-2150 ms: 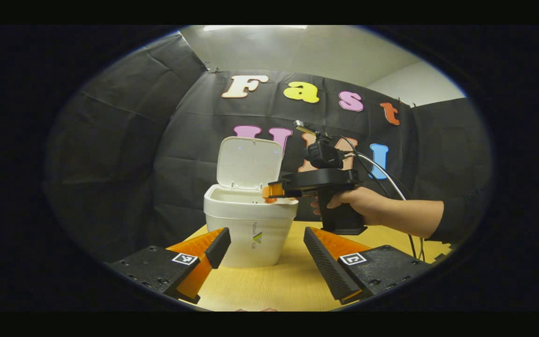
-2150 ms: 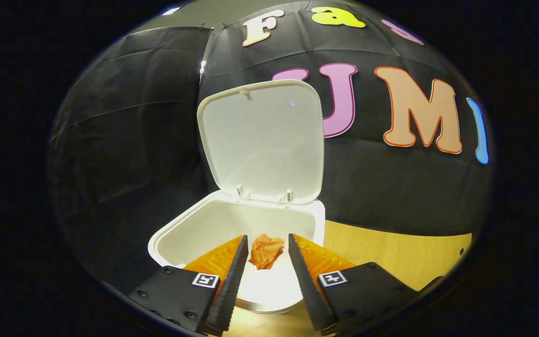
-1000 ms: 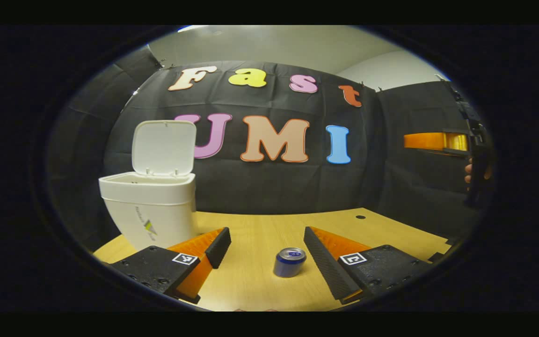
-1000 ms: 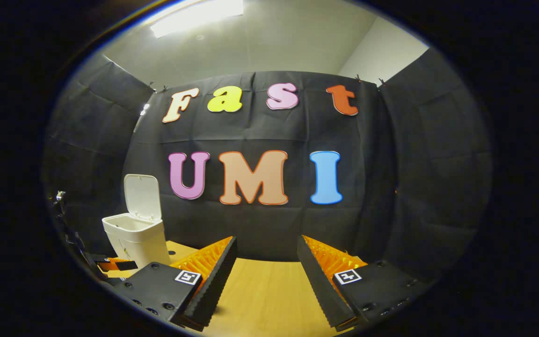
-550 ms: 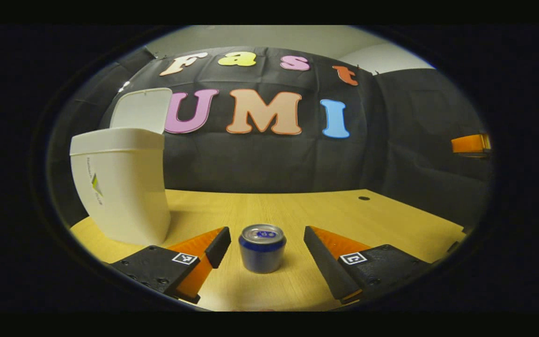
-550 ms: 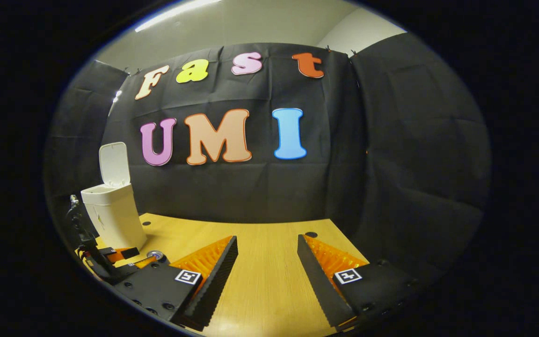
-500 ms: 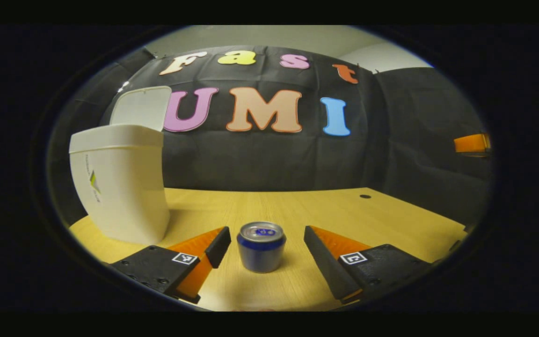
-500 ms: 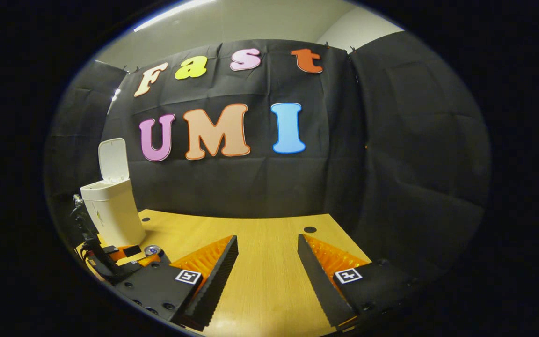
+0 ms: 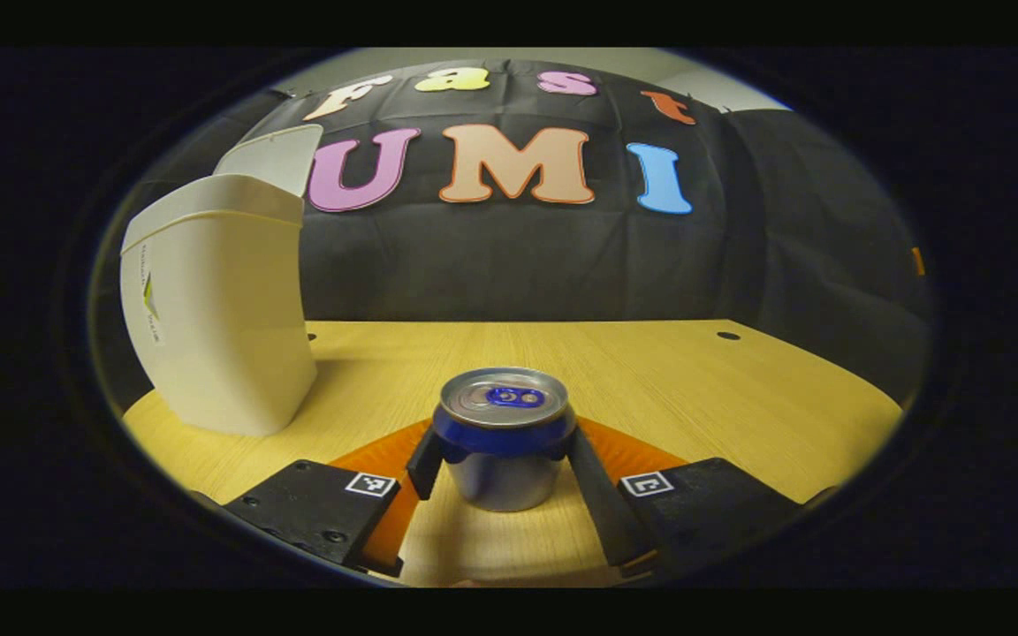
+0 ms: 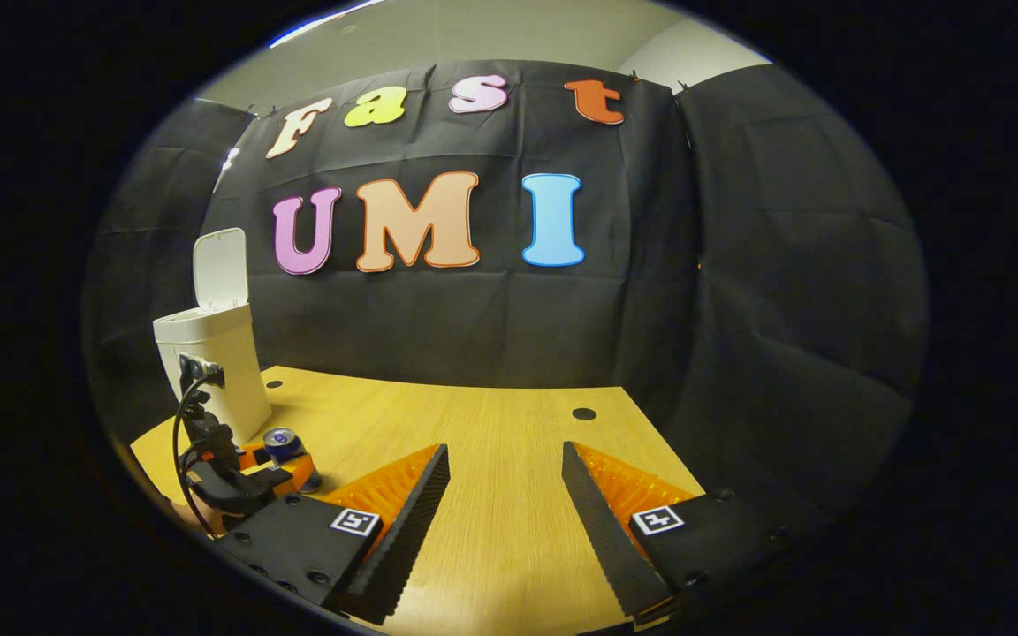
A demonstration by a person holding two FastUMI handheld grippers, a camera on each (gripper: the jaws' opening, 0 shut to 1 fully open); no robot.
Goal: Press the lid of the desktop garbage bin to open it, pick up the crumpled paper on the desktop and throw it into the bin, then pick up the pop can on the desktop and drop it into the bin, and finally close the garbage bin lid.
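Pop can (image 9: pixel 501 437) stands upright on the desk (image 9: pixel 739 397), between the fingers of my left hand-held gripper (image 9: pixel 500 464). Both fingers sit against its sides just below the blue band, so I judge the grip closed on the can, which is not yet lifted. My right hand-held gripper (image 10: pixel 502 503) hovers over bare desk with its fingers wide apart and nothing between them.

Step in hand, as I judge it: picking up the can. The garbage bin (image 9: pixel 213 309) stands near, to the left of the can, with its lid (image 9: pixel 269 159) raised. The next move calls for a straight lift, a carry over the bin rim, then release.

The bin interior is hidden, so I cannot confirm the crumpled paper is inside. The lid is cut off at the edge.
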